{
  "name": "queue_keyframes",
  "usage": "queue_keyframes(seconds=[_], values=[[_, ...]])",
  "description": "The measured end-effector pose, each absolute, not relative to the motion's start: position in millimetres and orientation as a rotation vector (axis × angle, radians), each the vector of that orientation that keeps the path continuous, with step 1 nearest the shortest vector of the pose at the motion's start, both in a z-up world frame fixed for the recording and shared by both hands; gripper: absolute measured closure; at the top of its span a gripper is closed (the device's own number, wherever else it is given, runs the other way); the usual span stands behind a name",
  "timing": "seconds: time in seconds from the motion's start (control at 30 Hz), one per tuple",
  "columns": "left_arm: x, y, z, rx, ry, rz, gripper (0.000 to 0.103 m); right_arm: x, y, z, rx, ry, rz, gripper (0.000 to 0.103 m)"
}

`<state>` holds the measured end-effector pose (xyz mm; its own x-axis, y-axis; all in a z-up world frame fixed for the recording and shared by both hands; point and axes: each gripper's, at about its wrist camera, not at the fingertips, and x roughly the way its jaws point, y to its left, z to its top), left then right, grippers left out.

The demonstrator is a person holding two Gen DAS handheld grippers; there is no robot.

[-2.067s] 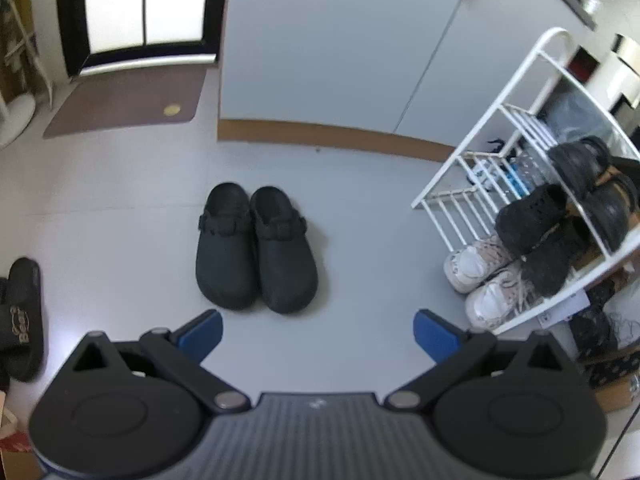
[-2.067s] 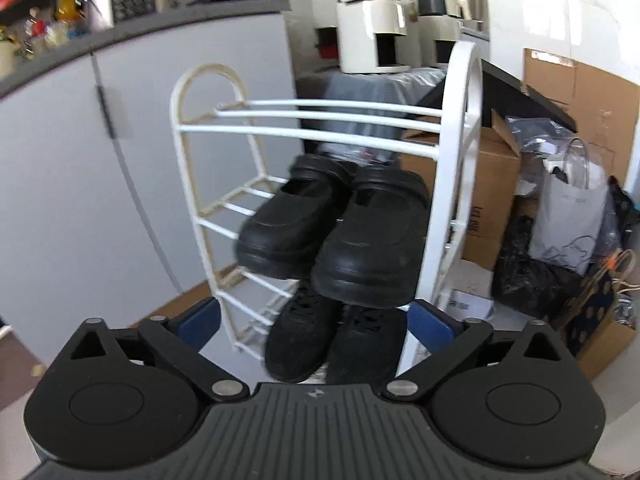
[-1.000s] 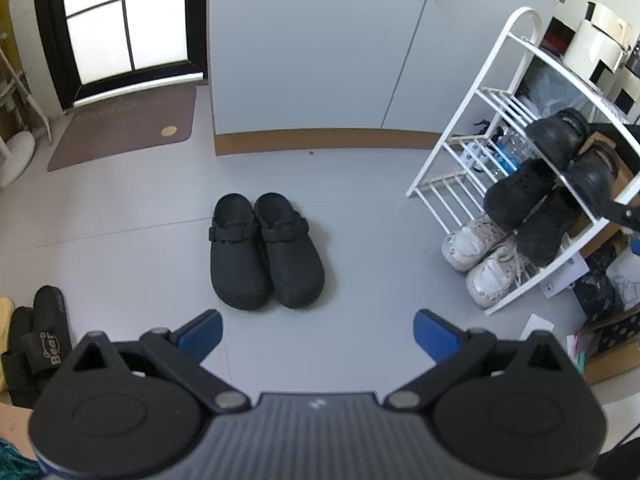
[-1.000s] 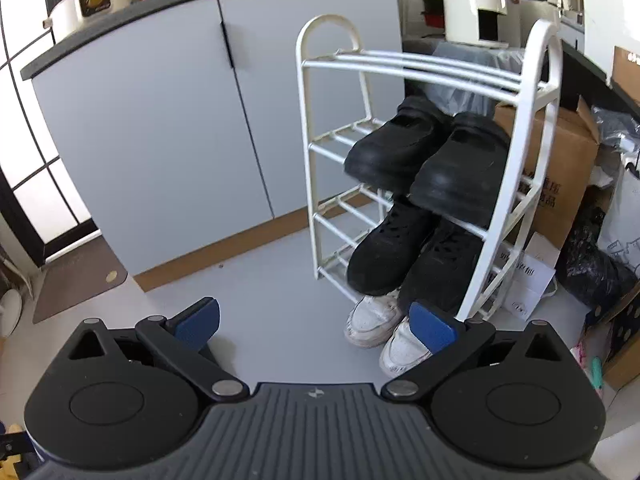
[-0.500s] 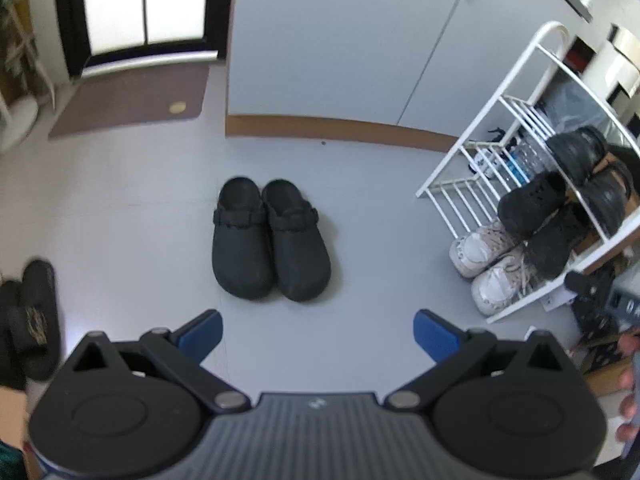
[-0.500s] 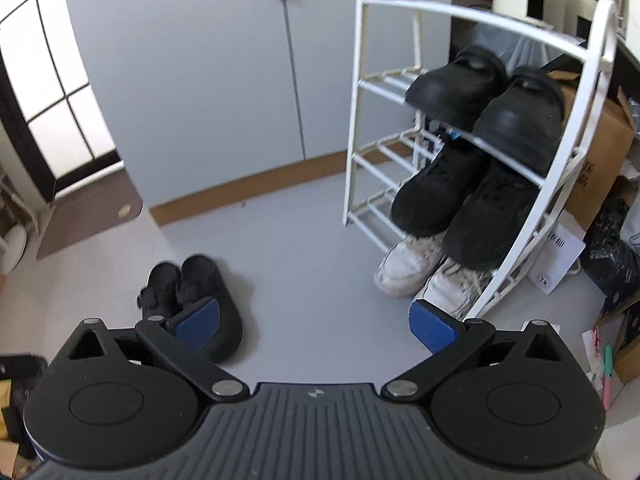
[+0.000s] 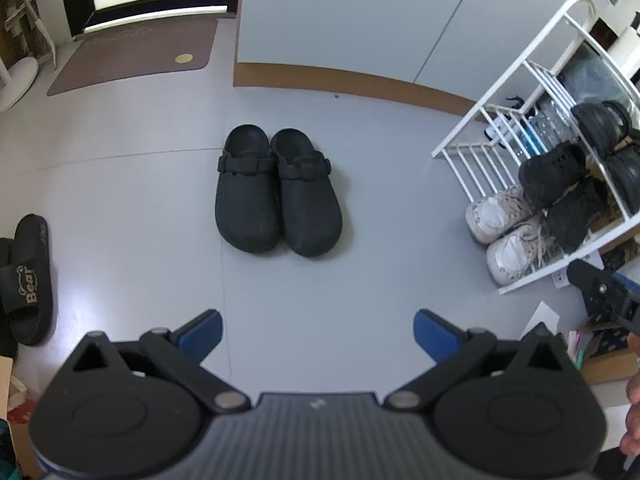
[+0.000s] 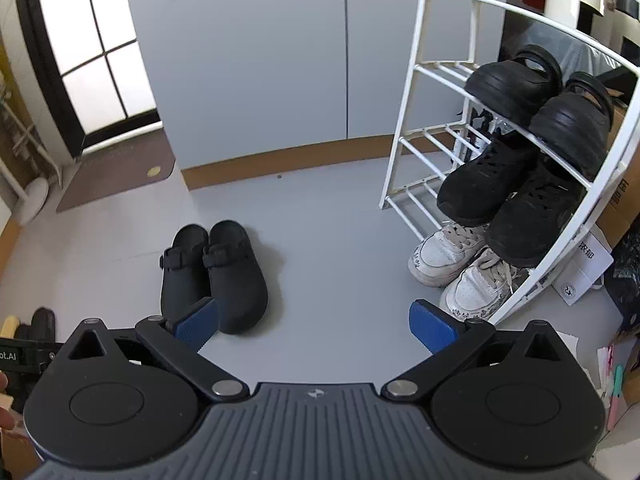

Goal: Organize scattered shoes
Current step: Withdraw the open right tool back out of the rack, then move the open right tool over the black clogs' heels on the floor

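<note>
Both grippers look identical: left gripper [image 7: 316, 334] & right gripper [image 8: 314, 326] w/ black linkage arms, blue pads [image 8: 432, 326], silver pivot screws [image 8: 226, 388], ribbed grey centre housing, round black discs either side.

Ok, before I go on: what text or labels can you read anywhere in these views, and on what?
"Bear" on the strap of the black slide sandal.
"ot.AI", cut off by the frame edge, on the left gripper body.
Printing on the white paper beside the shoe rack: too blurred to read.

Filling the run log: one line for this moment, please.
left gripper: open, empty | right gripper: open, empty | black clogs: paired on floor | shoe rack: three pairs
</note>
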<state>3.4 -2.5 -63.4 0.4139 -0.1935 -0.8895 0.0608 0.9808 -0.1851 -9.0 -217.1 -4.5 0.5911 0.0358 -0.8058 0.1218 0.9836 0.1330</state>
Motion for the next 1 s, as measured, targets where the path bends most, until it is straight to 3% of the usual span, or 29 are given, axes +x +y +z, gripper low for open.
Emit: queue_keyframes(seconds=[0.27, 0.63, 1.0], values=[[-3, -4, -58, -0.123, 1.062, -0.180, 0.000, -14, -193, -10, 0.159, 0.967, 0.049, 0.000], [-4, -7, -62, -0.052, 1.126, -0.153, 0.000, -17, -169, -20, 0.138, 1.002, 0.145, 0.000], [6, 7, -54, -0.050, 1.081, -0.119, 0.002, -5, -156, -14, 0.212, 0.996, 0.265, 0.000]])
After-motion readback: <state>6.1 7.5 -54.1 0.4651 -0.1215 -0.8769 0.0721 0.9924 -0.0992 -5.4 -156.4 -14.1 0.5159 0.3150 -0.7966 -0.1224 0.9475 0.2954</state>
